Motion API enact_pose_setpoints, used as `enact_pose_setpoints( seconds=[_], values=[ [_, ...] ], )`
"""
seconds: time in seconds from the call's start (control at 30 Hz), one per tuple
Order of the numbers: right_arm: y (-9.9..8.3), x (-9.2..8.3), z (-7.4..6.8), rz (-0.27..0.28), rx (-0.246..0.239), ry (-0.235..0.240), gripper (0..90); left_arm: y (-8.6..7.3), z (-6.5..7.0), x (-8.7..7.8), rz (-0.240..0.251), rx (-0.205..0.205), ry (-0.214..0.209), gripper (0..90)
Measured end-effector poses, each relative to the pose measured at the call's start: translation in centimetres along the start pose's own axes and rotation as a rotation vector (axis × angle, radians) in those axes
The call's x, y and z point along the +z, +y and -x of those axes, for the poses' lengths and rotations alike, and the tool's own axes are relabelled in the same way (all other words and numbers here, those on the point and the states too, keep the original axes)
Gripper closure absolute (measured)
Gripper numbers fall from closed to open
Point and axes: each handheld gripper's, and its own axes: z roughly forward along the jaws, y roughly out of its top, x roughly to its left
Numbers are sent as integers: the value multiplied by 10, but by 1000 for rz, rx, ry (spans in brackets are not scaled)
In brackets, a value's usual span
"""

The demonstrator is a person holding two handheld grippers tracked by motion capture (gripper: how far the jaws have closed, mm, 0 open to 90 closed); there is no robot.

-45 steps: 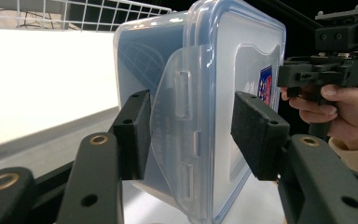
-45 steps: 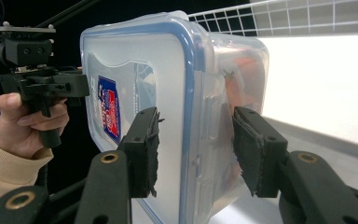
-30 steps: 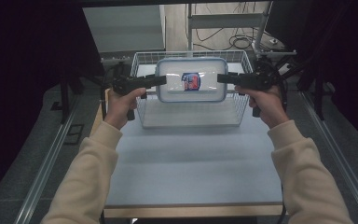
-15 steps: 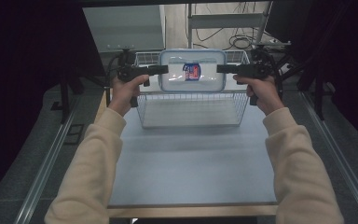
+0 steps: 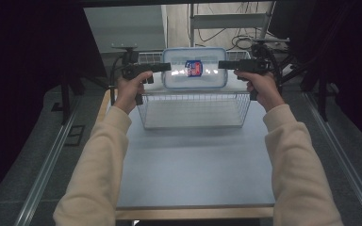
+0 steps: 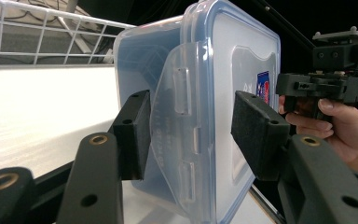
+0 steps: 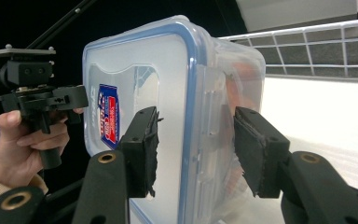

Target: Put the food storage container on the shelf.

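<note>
A flat rectangular table with a pale blue-grey top and a light wooden front edge carries a single thing: a white wire-mesh basket, rectangular and open-topped, standing directly on the surface at the far end, roughly centred between the sides. The near stretch of the tabletop lies bare.

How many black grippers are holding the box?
2. The left black gripper is at the left end of the clear plastic box with the blue-rimmed lid, and the right black gripper is at its right end.
</note>
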Motion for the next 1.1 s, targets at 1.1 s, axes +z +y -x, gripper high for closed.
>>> enact_pose_setpoints(
  seconds=[1.1],
  values=[
    [-11, -5, -11, 97, -54, -171, 393, 5, 3, 0, 59, -3, 96, 206]
  ],
)
